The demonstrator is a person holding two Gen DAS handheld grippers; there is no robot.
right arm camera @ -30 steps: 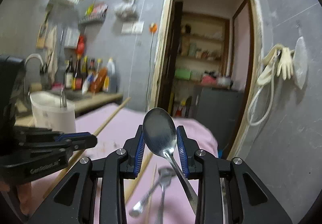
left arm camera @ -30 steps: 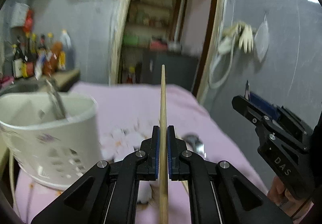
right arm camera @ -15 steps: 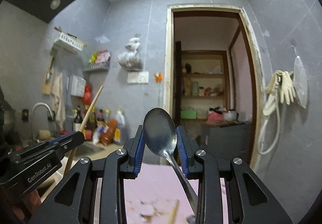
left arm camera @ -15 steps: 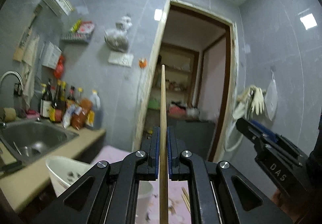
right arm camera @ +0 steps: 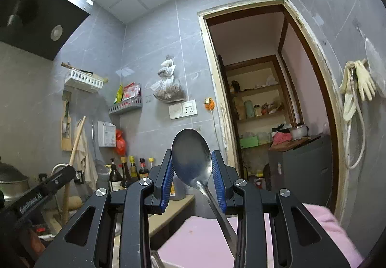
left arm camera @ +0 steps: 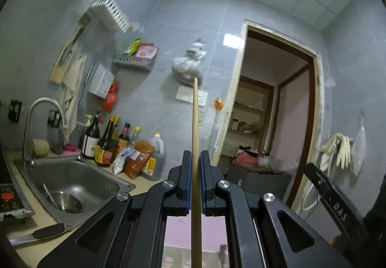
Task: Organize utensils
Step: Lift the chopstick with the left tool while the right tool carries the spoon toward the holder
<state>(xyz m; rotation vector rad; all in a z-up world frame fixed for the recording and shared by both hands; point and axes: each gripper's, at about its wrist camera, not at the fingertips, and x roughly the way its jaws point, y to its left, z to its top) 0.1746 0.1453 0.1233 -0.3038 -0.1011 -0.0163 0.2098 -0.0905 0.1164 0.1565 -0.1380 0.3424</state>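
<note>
Your left gripper point(left arm camera: 195, 171) has its jaws pinched tight on a single wooden chopstick point(left arm camera: 195, 128), which runs straight up between the blue pads and ends in front of the wall socket plate point(left arm camera: 191, 95). Your right gripper point(right arm camera: 191, 171) stands part-way open, its blue pads pressed against both edges of a metal spoon point(right arm camera: 191, 154); the bowl stands upright above the fingertips and the handle slants down and to the right between the jaws.

Taking the doorway point(right arm camera: 265, 104) as the landmark: in the right wrist view the spoon sits just left of it, and the left gripper shows at the far left edge, well away from it, with the chopstick slanting up from it. A bag point(right arm camera: 167, 89) hangs on the wall left of the doorway, with sauce bottles point(left arm camera: 106, 142) further left on the counter and a steel sink point(left arm camera: 72, 186) beyond them. Pale gloves point(right arm camera: 359, 82) hang right of the doorway. A pink cloth point(right arm camera: 207, 239) lies below it, beneath both grippers.
</note>
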